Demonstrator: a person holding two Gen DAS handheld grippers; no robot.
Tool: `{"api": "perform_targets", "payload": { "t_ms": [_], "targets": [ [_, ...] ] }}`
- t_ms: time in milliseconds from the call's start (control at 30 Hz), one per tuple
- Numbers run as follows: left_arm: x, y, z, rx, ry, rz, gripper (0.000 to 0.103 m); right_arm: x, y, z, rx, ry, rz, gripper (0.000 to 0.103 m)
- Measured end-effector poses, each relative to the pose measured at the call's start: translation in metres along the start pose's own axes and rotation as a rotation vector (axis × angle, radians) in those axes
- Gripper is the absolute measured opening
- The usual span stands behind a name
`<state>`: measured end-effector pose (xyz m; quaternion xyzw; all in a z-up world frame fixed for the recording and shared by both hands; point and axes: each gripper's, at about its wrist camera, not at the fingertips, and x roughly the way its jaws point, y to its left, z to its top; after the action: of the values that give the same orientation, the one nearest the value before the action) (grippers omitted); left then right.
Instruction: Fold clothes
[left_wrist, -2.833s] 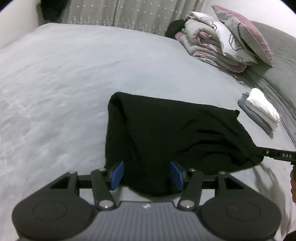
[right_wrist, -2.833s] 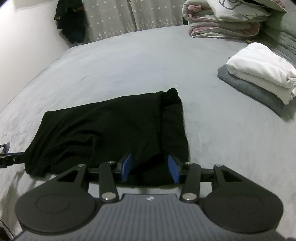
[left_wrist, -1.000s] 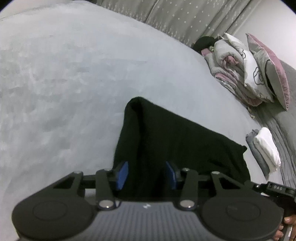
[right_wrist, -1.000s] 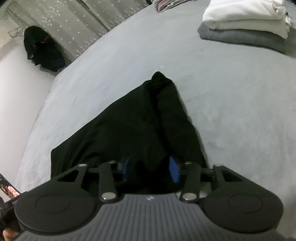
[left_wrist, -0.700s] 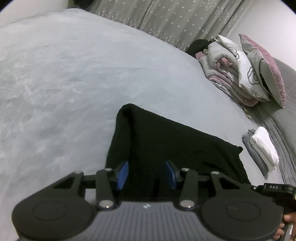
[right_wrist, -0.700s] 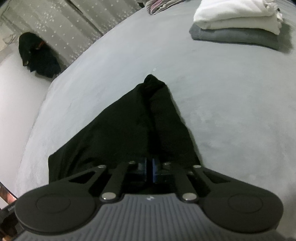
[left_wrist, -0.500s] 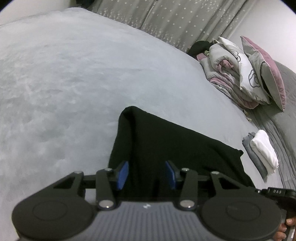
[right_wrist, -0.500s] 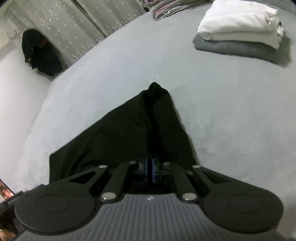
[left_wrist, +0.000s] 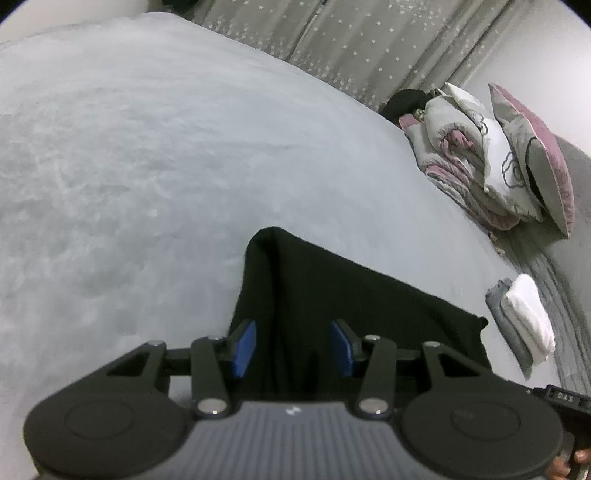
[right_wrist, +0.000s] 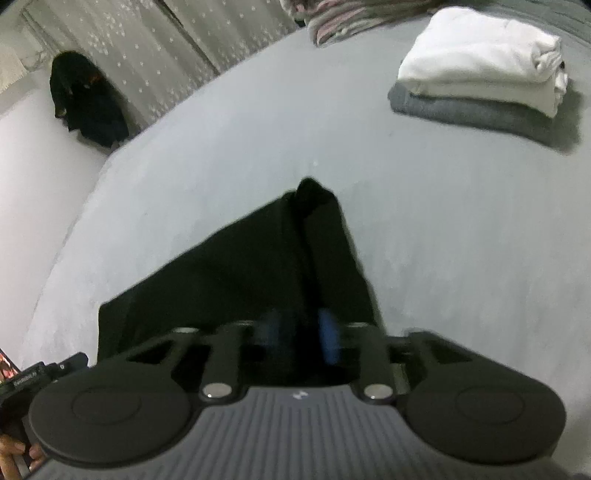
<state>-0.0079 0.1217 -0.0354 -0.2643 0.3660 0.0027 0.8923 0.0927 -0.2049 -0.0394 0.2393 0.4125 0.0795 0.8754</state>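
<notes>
In the left wrist view, your left gripper (left_wrist: 293, 349) stood wide open, its two blue pads either side of the near edge of the one black garment (left_wrist: 343, 306), gripping nothing; the garment lay on the grey bed (left_wrist: 147, 177), with two folded clothes (left_wrist: 524, 325) stacked far right. In the right wrist view, your right gripper (right_wrist: 299, 338) was blurred, its pads a little apart over the garment's near edge; whether they gripped cloth I cannot tell.

1 black garment (left_wrist: 332, 295), 2 folded clothes (right_wrist: 480, 85).
</notes>
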Motion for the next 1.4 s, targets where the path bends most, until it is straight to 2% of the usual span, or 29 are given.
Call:
{"api": "perform_targets", "payload": {
  "t_ms": [33, 433, 533, 633, 733, 767, 900, 1033, 1100, 1200, 1233, 1267, 1333, 1400],
  "targets": [
    [0.001, 0.001, 0.002, -0.008, -0.003, -0.004, 0.046, -0.002, -0.001, 0.001, 0.001, -0.012, 0.003, 0.051],
    [0.025, 0.001, 0.013, -0.065, -0.04, -0.045, 0.045, 0.008, -0.013, 0.014, 0.057, -0.052, 0.059, 0.051],
    [0.034, -0.002, 0.012, -0.049, -0.057, -0.033, 0.044, 0.012, -0.017, 0.018, 0.067, -0.067, 0.075, 0.051],
    [0.043, -0.002, 0.013, -0.048, -0.061, -0.02, 0.037, 0.019, -0.021, 0.022, 0.08, -0.084, 0.092, 0.05],
    [0.051, 0.002, 0.014, -0.076, -0.075, -0.029, 0.013, 0.027, -0.023, 0.027, 0.091, -0.103, 0.119, 0.048],
    [0.053, 0.003, 0.015, -0.084, -0.087, -0.037, 0.003, 0.029, -0.023, 0.028, 0.093, -0.107, 0.131, 0.046],
    [0.05, 0.006, 0.017, -0.103, -0.189, -0.053, 0.003, 0.039, -0.021, 0.031, 0.1, -0.111, 0.184, 0.041],
    [0.058, 0.009, 0.021, -0.098, -0.179, 0.011, 0.003, 0.052, -0.014, 0.03, 0.056, -0.09, 0.177, 0.037],
    [0.069, 0.009, 0.022, -0.066, -0.138, 0.056, 0.004, 0.058, -0.013, 0.032, 0.036, -0.077, 0.159, 0.036],
    [0.07, 0.006, 0.022, -0.029, -0.137, 0.064, 0.006, 0.068, -0.011, 0.038, 0.024, -0.076, 0.16, 0.03],
    [0.069, 0.005, 0.022, -0.017, -0.142, 0.066, 0.006, 0.071, -0.009, 0.04, 0.019, -0.077, 0.168, 0.021],
    [0.069, 0.005, 0.023, -0.013, -0.145, 0.072, 0.006, 0.073, -0.007, 0.041, 0.007, -0.08, 0.171, 0.007],
    [0.069, 0.006, 0.023, -0.008, -0.152, 0.085, 0.007, 0.073, 0.001, 0.043, -0.048, -0.115, 0.149, 0.005],
    [0.071, 0.007, 0.022, -0.001, -0.156, 0.094, 0.009, 0.072, 0.007, 0.044, -0.107, -0.172, 0.072, 0.005]
  ]
}}
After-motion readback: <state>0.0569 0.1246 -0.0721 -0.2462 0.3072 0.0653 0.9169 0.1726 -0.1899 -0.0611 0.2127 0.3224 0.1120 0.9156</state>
